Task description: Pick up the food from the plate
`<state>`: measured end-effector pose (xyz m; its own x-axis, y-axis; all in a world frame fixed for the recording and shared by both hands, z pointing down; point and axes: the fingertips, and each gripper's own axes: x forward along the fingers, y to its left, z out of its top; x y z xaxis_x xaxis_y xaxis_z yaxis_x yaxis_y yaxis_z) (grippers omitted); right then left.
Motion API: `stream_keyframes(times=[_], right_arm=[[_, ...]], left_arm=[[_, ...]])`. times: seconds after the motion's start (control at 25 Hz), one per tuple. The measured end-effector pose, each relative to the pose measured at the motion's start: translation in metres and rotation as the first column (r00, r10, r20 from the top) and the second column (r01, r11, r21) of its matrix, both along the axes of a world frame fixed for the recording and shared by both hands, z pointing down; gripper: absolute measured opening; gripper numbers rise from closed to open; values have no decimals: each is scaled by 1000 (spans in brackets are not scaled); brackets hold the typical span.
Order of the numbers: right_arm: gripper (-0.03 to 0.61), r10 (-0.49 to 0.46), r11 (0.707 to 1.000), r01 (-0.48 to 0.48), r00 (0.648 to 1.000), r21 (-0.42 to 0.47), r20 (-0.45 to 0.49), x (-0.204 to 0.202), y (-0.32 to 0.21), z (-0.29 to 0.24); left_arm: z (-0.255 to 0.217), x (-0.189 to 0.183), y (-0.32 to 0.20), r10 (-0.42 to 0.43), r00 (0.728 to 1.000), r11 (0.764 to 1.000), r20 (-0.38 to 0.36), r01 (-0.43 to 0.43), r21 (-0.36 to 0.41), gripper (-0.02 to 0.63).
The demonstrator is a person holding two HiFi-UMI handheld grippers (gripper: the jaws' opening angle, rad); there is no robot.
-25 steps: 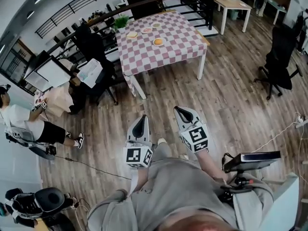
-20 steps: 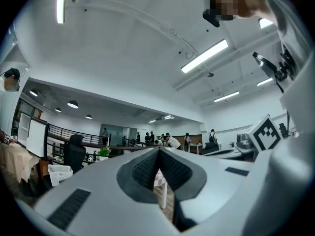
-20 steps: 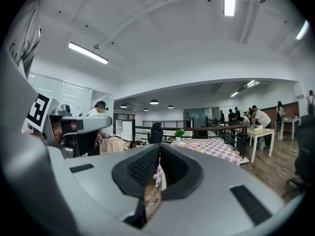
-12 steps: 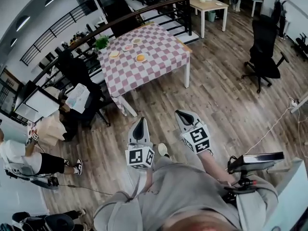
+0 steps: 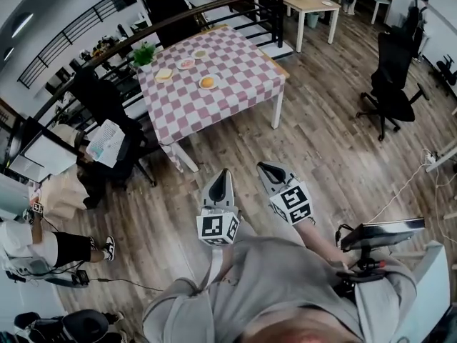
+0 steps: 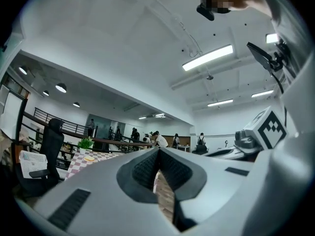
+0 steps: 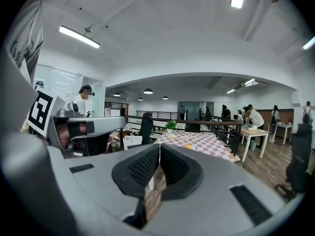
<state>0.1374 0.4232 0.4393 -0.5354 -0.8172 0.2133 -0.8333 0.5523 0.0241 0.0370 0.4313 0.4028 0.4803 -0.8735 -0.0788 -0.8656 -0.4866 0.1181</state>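
Note:
A table with a pink-and-white checked cloth (image 5: pixel 228 77) stands far ahead on the wooden floor. It carries several small plates; the nearest plate holds an orange bun (image 5: pixel 207 83), and a yellowish food (image 5: pixel 164 74) lies on another. Both grippers are held low in front of the person's body, well short of the table. My left gripper (image 5: pixel 223 172) is shut with nothing between its jaws, as the left gripper view (image 6: pixel 158 152) shows. My right gripper (image 5: pixel 265 166) is also shut and empty (image 7: pixel 159 150). The right gripper view shows the table (image 7: pixel 206 142) in the distance.
A potted plant (image 5: pixel 143 52) stands at the table's far corner. A person with papers (image 5: pixel 107 140) sits left of the table. A black railing (image 5: pixel 214 6) runs behind it. A black office chair (image 5: pixel 395 70) is at right, and a device on a stand (image 5: pixel 378 234) is beside me.
The view has shifted, so the table now lies further left and a little nearer. The left gripper has moved slightly up and right. Both grippers stay shut.

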Motion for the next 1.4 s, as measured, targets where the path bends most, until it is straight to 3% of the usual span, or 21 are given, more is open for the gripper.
stream_keyframes(times=[0.52, 0.72, 0.84, 1.0, 1.12, 1.4], right_arm=[[15, 30, 999, -31, 998, -13, -50, -59, -97, -10], [15, 41, 999, -42, 998, -26, -49, -85, -121, -2], [15, 81, 997, -80, 996, 16, -29, -95, -134, -3], [15, 162, 984, -160, 987, 85, -18, -92, -150, -15], [15, 170, 979, -169, 985, 115, -7, -95, -158, -21], [15, 141, 989, -140, 990, 45, -16, -99, -191, 13]], left_arm=[[-4, -43, -100, 155, 988, 988, 15, -155, 23, 8], [18, -67, -122, 154, 988, 988, -28, -155, -25, 8], [31, -77, -142, 143, 989, 988, -47, -146, -46, 8], [8, -78, -165, 150, 986, 989, -79, -149, 15, 8], [4, -82, -172, 163, 984, 986, -65, -161, 45, 8], [41, -100, -180, 123, 992, 991, -18, -124, -47, 8]])
